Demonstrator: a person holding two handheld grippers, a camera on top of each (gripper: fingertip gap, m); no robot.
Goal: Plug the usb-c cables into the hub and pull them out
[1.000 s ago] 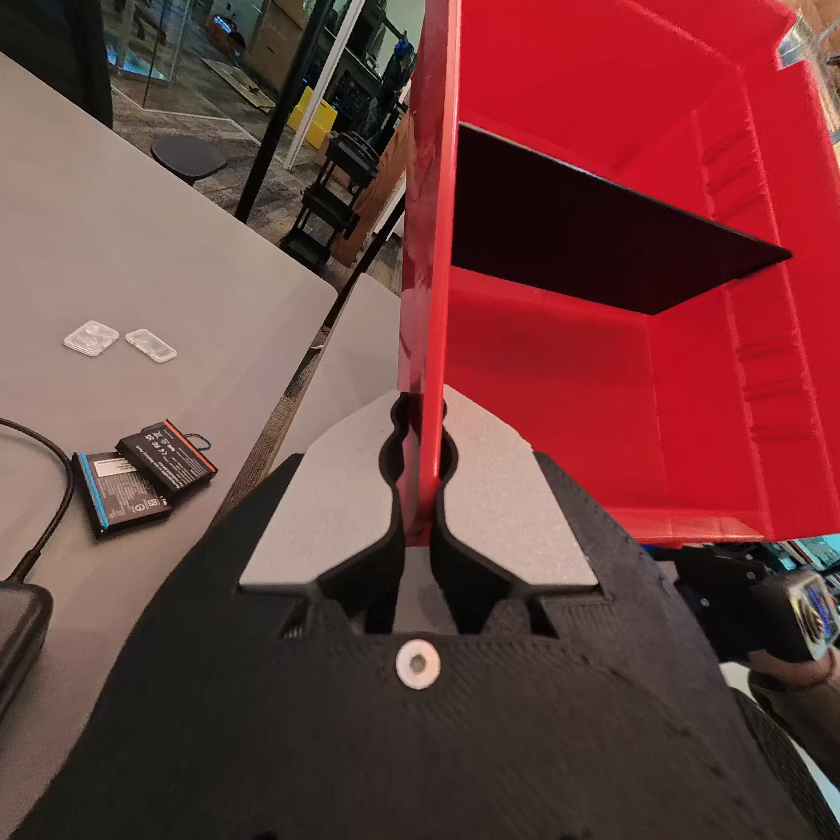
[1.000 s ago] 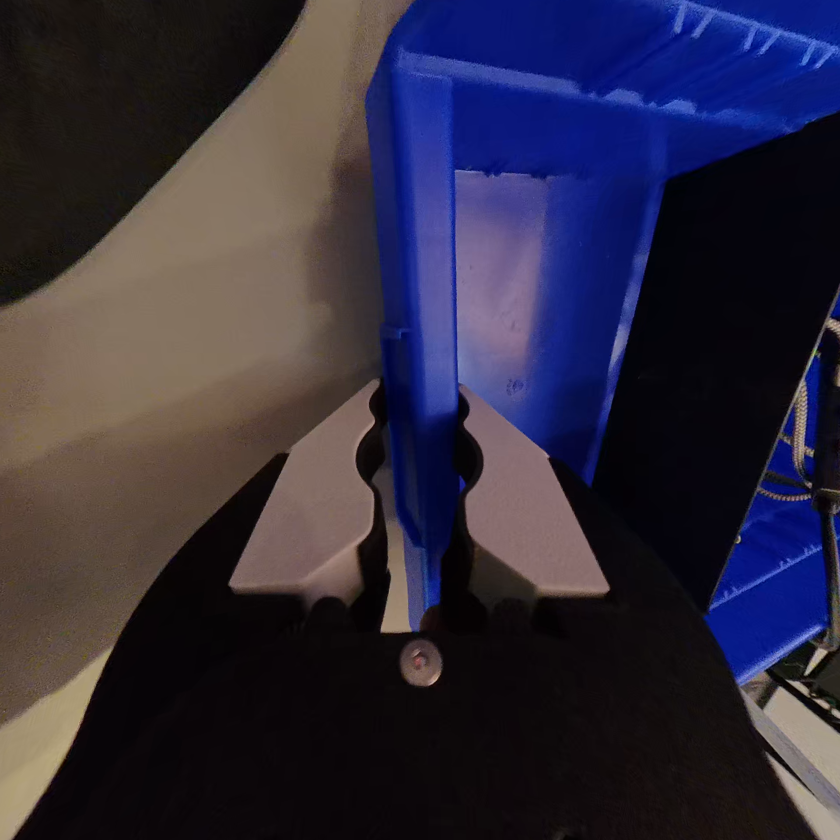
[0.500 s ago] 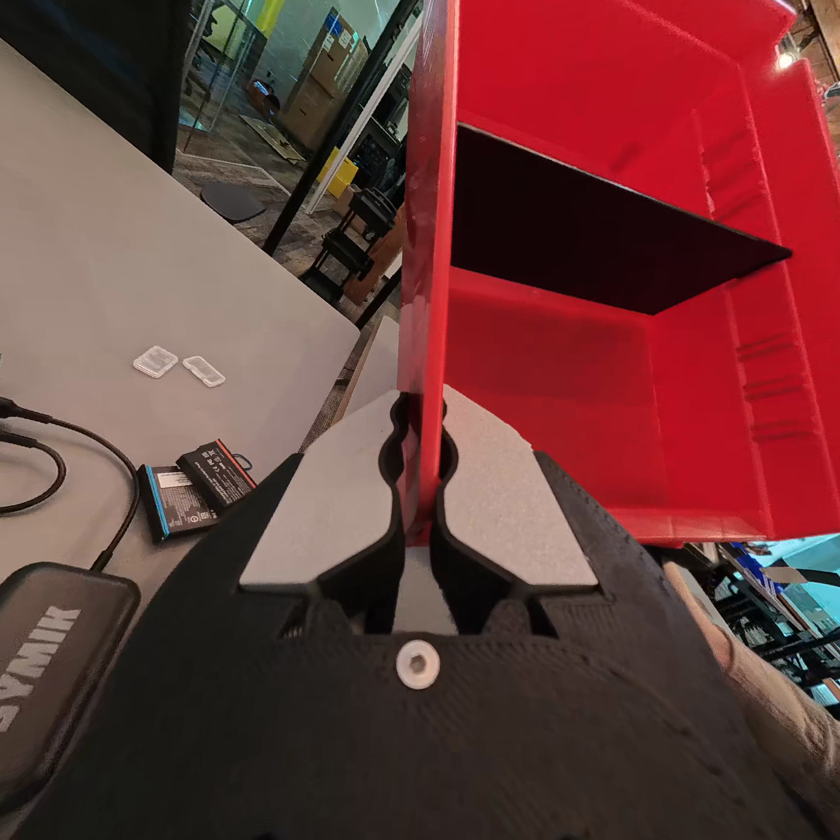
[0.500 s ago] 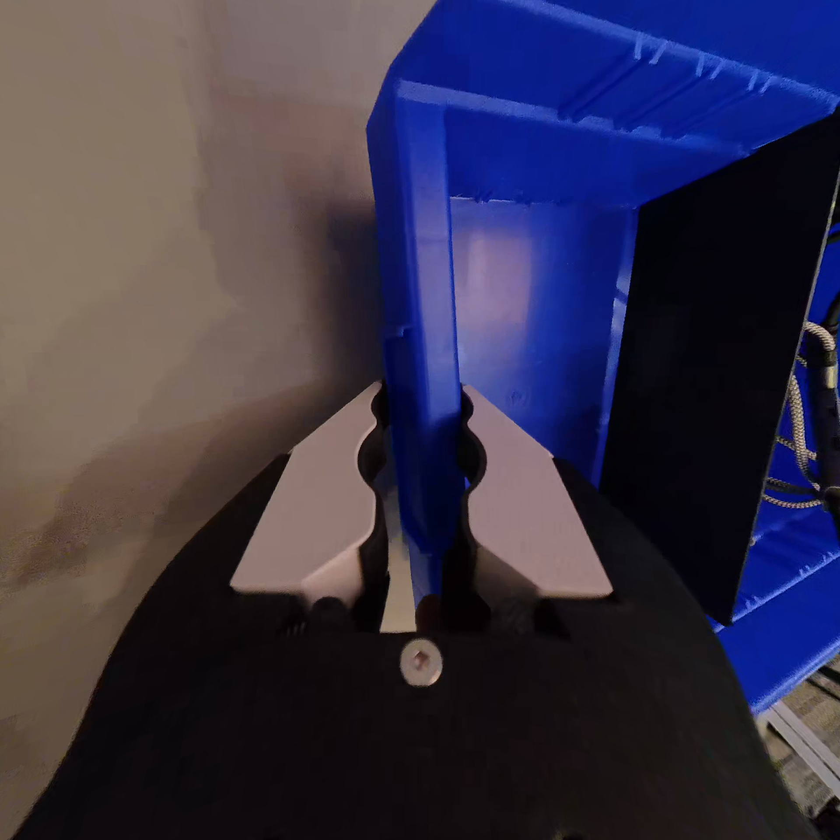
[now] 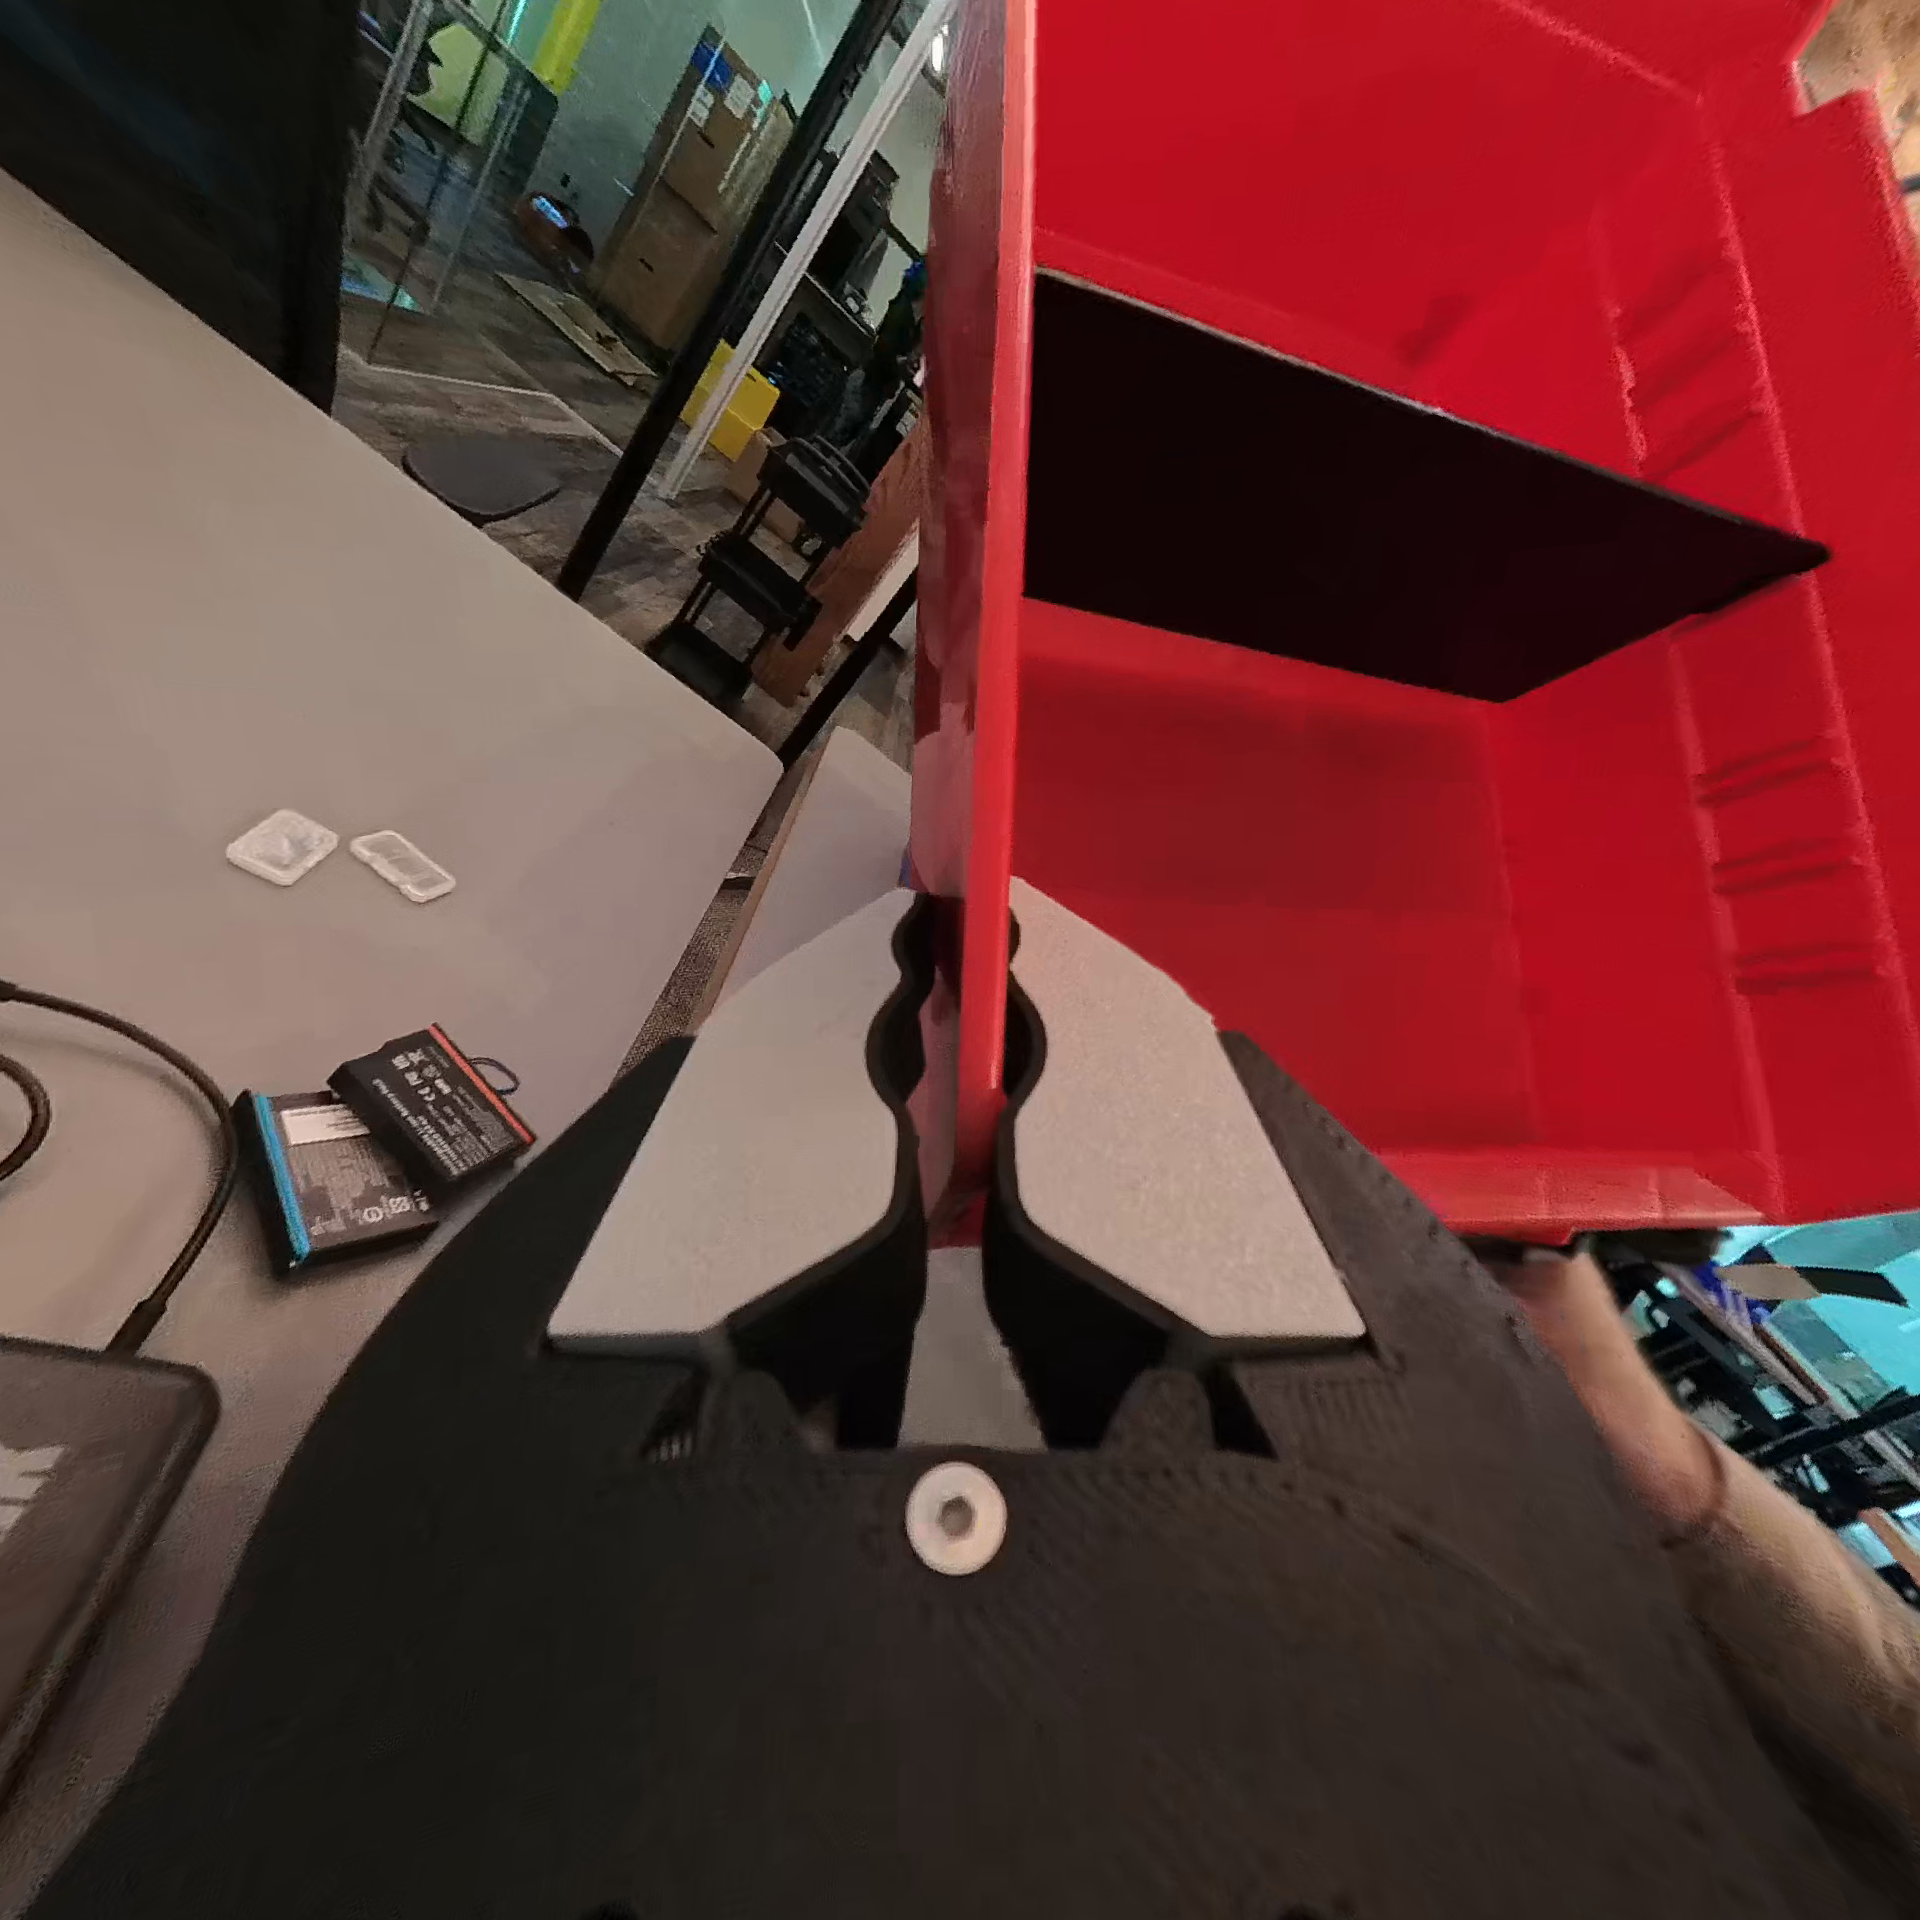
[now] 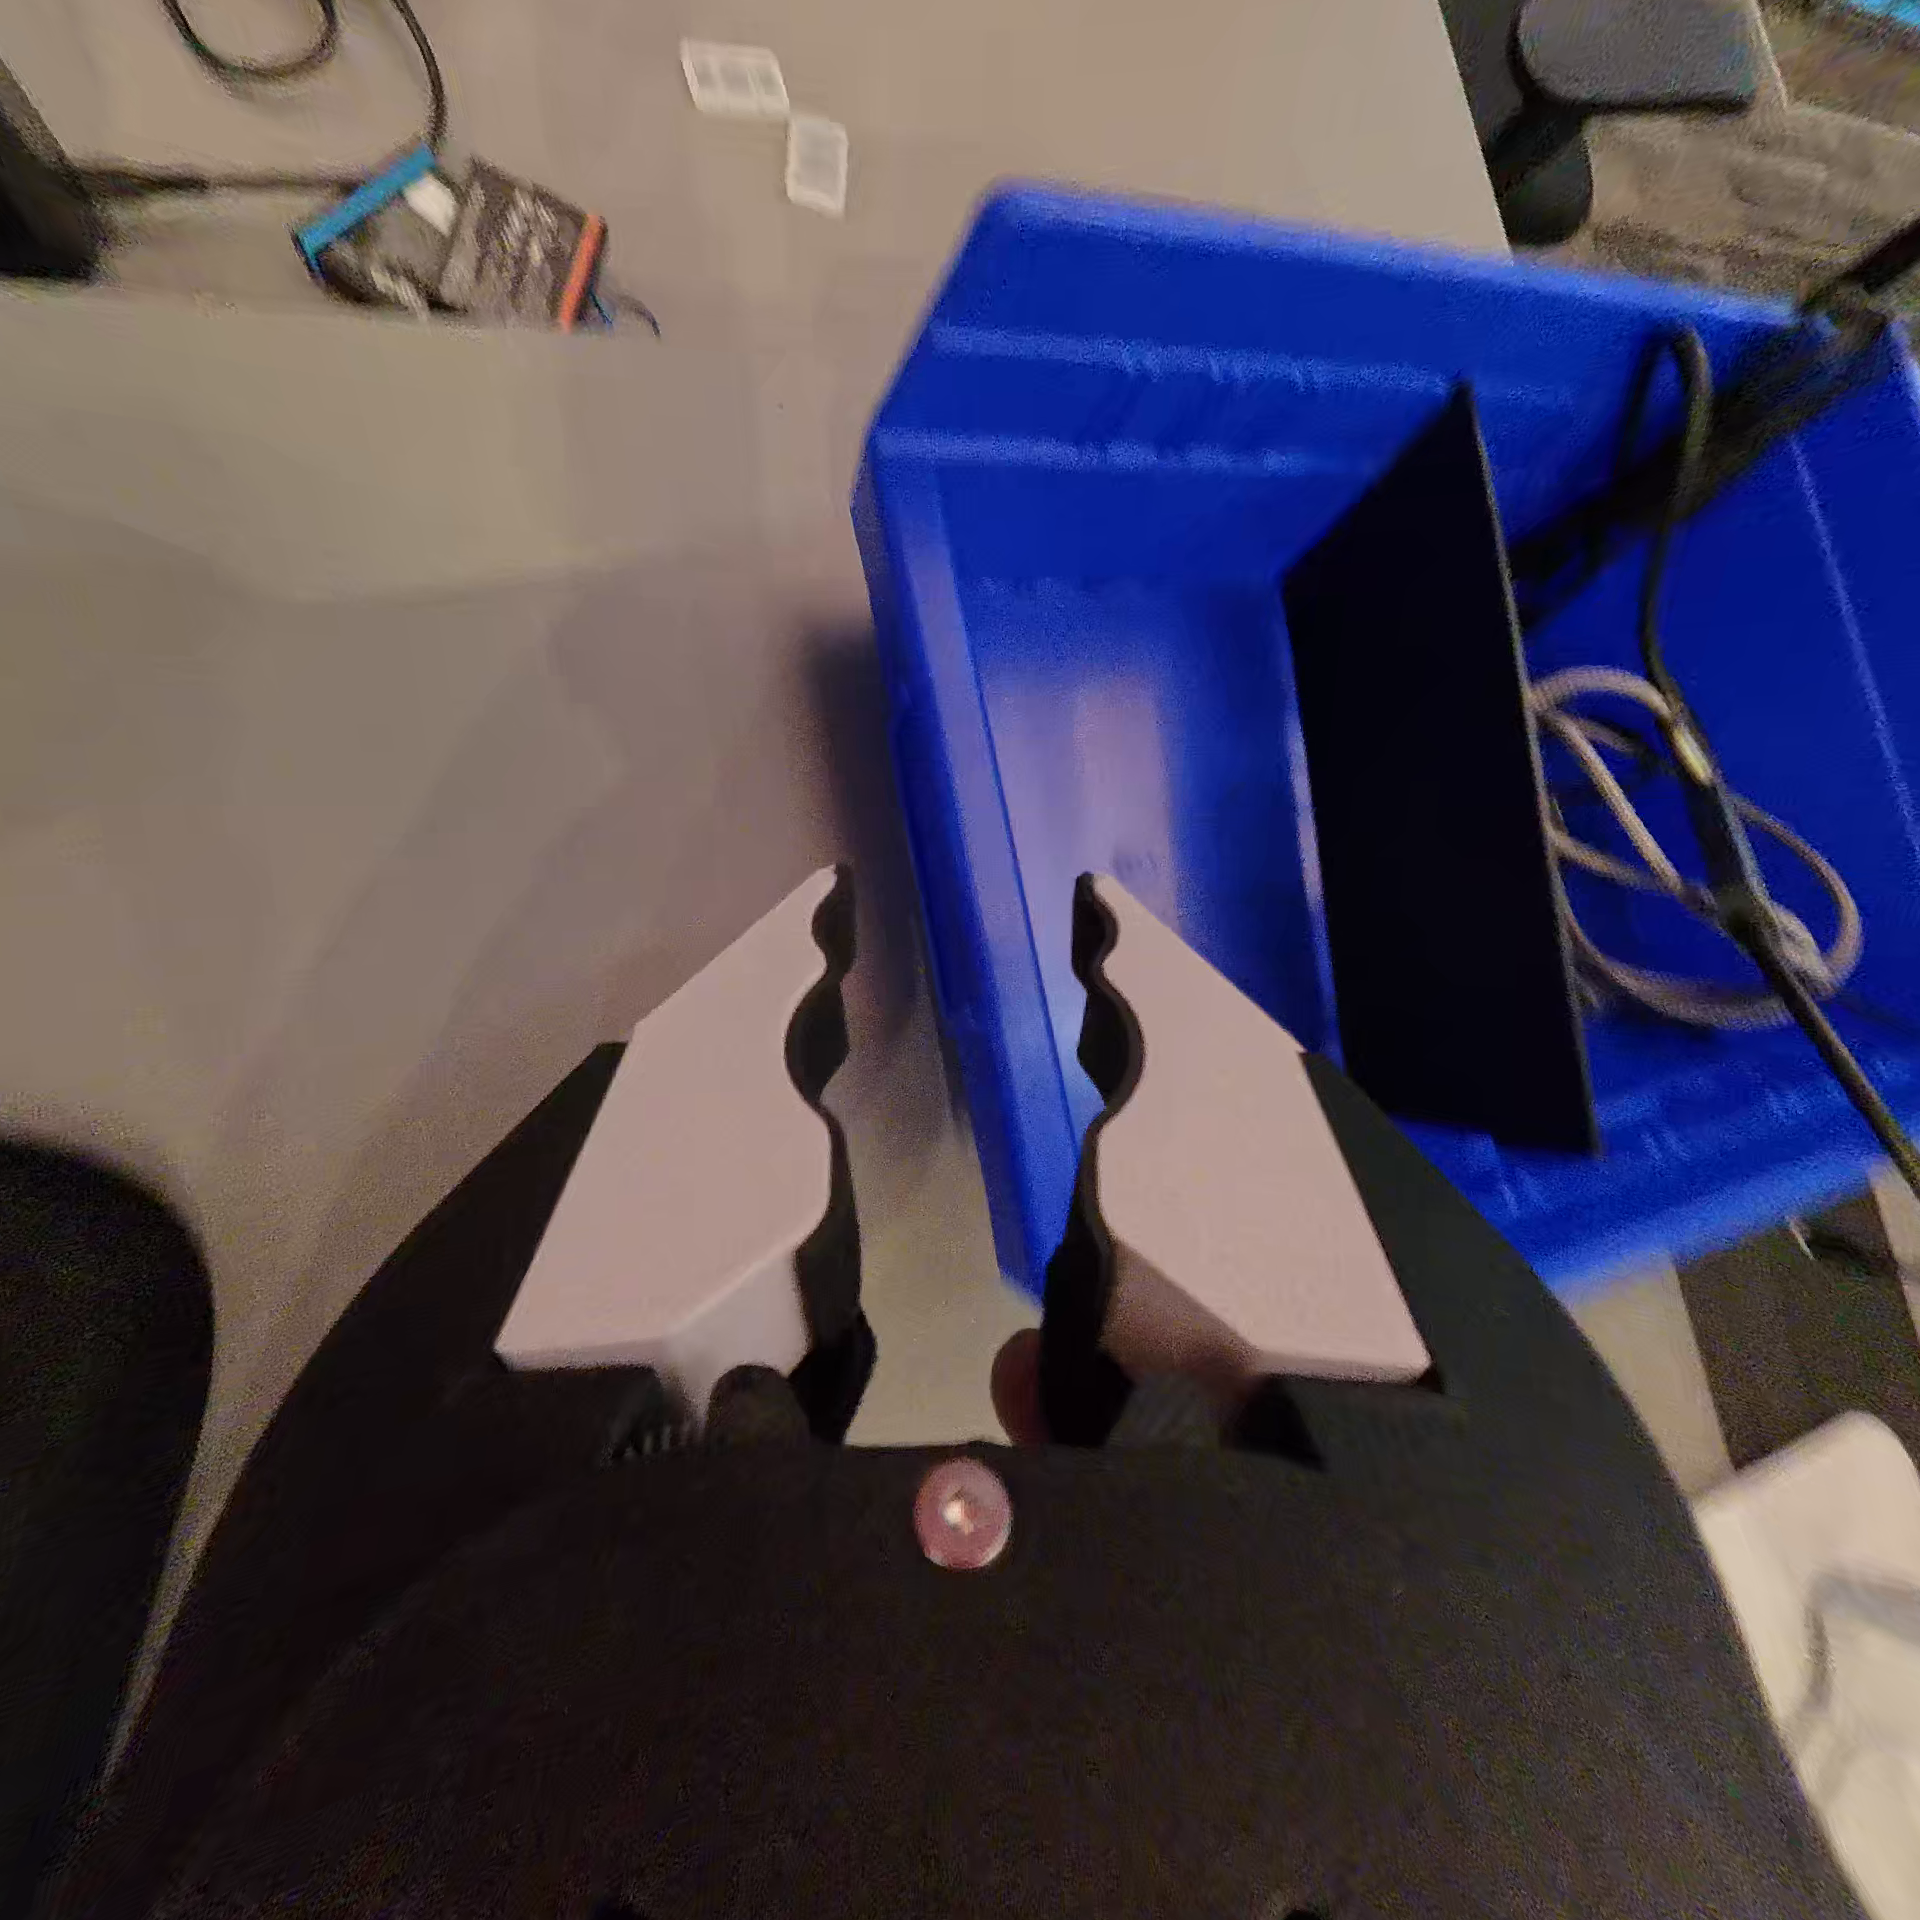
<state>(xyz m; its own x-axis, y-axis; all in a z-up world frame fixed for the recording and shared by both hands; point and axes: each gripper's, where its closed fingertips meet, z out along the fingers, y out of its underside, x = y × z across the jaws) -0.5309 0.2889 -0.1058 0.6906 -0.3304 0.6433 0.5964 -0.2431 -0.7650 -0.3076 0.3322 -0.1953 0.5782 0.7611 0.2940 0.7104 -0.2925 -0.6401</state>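
Released since 0.5 s ago, right gripper (image 6: 961, 894) fingers gape beside the ribbed blue bin (image 6: 1143, 416) — left gripper (image 5: 961, 925) pinches the smooth red bin (image 5: 1351, 935) wall.

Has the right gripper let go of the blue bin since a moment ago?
Yes. The right gripper was clamped on the blue bin wall; now its jaws stand open around that wall, with the bin on the table.

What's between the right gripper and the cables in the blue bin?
In the right wrist view, the blue bin's near wall and its black divider stand between the open right gripper and the cables.
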